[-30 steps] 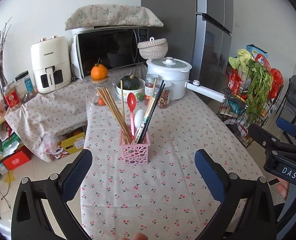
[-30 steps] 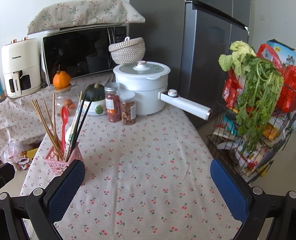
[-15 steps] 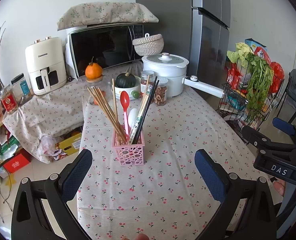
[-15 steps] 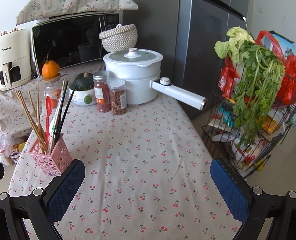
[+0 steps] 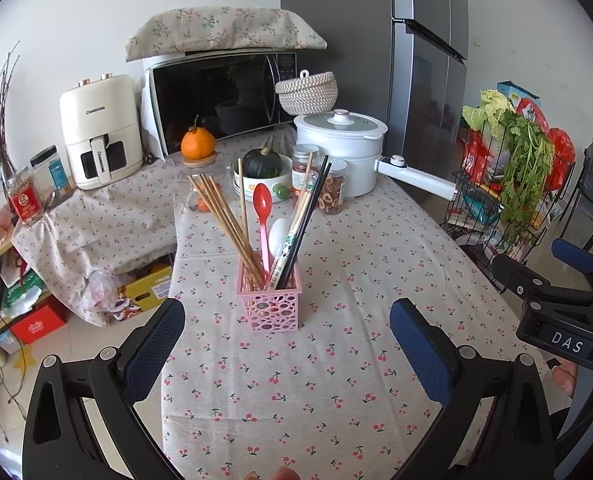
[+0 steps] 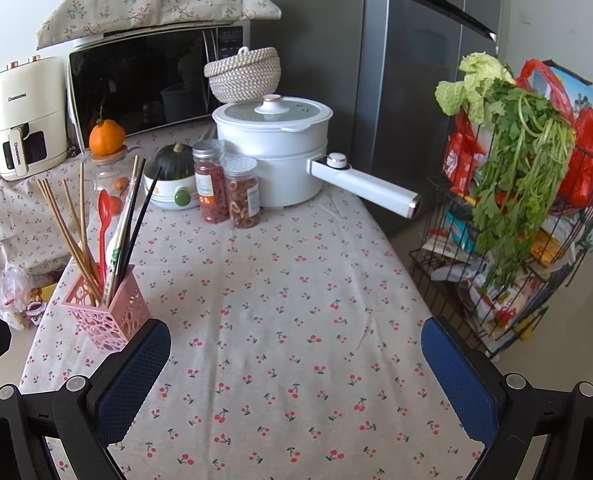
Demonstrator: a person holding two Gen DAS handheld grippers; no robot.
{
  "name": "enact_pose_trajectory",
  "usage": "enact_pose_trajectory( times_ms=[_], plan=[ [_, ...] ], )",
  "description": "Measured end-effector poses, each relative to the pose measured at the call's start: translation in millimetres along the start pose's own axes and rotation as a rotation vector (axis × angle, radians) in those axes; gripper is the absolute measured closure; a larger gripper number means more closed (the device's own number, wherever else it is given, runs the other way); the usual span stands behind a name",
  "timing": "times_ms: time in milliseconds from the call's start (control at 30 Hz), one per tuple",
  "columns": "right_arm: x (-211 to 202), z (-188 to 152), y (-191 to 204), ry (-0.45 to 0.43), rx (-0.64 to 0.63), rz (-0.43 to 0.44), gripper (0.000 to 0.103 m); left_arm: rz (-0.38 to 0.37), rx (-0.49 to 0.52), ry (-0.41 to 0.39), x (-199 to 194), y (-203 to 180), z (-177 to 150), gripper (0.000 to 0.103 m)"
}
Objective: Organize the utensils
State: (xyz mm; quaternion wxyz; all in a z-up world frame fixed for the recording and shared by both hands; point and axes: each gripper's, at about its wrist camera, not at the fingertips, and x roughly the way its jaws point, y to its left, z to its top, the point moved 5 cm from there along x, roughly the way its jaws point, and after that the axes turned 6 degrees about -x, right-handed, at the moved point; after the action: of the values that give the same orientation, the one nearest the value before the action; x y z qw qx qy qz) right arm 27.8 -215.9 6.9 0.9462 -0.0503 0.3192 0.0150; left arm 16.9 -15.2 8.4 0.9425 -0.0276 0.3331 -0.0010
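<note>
A pink openwork utensil holder stands on the cherry-print tablecloth. It holds wooden chopsticks, dark chopsticks, a red spoon and a white spoon. My left gripper is open and empty, just short of the holder. My right gripper is open and empty over the cloth, with the holder at its left finger. The right gripper's body shows at the right edge of the left wrist view.
At the table's far end stand a white pot with a long handle, two jars, a bowl with a green squash and an orange. A microwave and air fryer are behind. A wire rack of greens stands right of the table.
Both grippers have drawn back and risen a little, so the holder sits farther off and more tablecloth shows. Both stay open and empty.
</note>
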Motion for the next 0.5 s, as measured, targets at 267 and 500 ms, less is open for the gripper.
enact_pose_trajectory(
  times_ms=[267, 500],
  plan=[
    [-0.6, 0.5, 4.4, -0.002, -0.006, 0.003, 0.0, 0.006, -0.011, -0.002, 0.6, 3.3, -0.2, 0.0],
    [-2.3, 1.2, 3.7, -0.009, -0.004, -0.004, 0.0, 0.005, -0.013, -0.004, 0.1, 3.7, 0.0, 0.0]
  ],
)
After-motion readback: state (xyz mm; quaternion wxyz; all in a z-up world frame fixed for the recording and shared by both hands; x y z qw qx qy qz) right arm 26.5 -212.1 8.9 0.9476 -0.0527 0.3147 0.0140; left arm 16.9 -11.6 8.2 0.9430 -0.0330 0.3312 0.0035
